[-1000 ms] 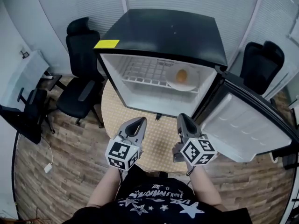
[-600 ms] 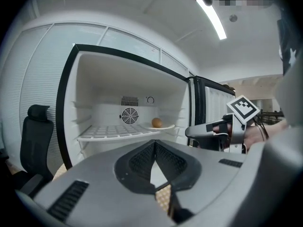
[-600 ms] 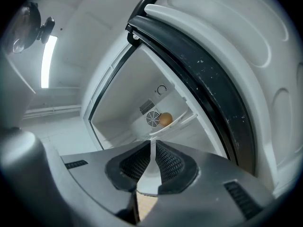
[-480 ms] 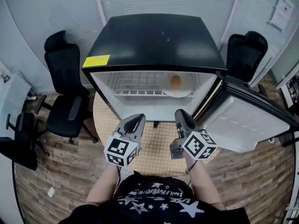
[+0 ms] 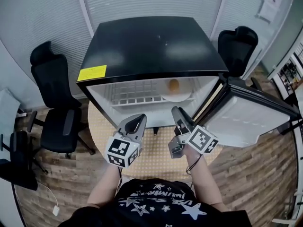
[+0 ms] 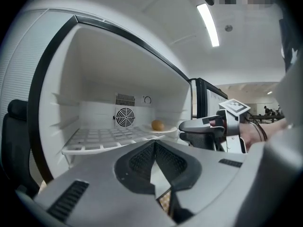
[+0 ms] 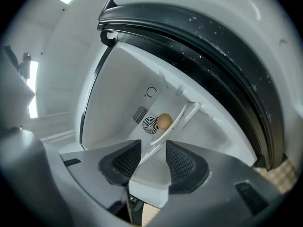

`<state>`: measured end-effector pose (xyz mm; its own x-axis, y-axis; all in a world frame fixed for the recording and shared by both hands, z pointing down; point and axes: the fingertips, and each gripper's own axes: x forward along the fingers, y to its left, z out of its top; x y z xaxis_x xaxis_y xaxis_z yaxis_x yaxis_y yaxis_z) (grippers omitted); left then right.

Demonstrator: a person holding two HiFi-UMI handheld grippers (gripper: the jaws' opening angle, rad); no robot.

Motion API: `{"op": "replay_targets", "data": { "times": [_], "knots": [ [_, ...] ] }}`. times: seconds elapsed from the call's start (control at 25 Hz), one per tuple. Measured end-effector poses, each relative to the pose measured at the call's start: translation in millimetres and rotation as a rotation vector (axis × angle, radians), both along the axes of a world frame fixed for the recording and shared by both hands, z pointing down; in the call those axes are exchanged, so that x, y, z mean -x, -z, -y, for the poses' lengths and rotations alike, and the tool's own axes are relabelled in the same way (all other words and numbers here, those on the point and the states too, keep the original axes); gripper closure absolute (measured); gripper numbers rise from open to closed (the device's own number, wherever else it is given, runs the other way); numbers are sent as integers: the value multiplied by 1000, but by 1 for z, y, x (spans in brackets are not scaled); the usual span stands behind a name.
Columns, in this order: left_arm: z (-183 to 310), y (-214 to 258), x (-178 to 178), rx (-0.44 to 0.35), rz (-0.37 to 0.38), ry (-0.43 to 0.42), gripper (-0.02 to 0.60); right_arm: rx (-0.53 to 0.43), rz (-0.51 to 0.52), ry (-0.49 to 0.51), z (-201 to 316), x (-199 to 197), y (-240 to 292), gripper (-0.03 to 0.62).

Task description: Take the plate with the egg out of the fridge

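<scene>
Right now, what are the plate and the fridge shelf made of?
The plate looks like glazed ceramic or smooth plastic: plain white, slightly shiny rim; I can't tell which. The shelf is probably white-coated wire: an open grid of thin bars.

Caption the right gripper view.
Right tongs, just opened and empty, face the brown egg on its round white plate in the open black fridge.

Three cameras, one open fridge
Head view looks steeply down on the fridge [image 5: 151, 46]; both gripper views face into it from close, sharing the egg [image 6: 157, 125].
</scene>
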<state>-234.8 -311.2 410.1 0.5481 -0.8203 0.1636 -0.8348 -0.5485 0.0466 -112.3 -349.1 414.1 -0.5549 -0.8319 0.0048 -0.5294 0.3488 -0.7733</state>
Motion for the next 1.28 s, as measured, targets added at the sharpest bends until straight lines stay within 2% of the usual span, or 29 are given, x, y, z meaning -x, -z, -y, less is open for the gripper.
{"op": "replay_targets", "data": {
  "times": [0.2, 0.44, 0.72, 0.92, 1.28],
  "knots": [
    [8, 1, 1, -3, -8, -34, 574, 50, 104, -52, 13, -2, -3, 445],
    [16, 2, 7, -14, -22, -38, 574, 119, 261, -88, 27, -9, -10, 445],
    [23, 2, 12, -15, -36, -36, 574, 158, 364, -119, 38, -10, -6, 445],
    [26, 3, 10, -22, -44, -42, 574, 206, 490, -136, 40, -14, -8, 445],
    [30, -2, 7, -14, -55, -57, 574, 279, 603, -174, 42, -16, -6, 447]
  ]
}}
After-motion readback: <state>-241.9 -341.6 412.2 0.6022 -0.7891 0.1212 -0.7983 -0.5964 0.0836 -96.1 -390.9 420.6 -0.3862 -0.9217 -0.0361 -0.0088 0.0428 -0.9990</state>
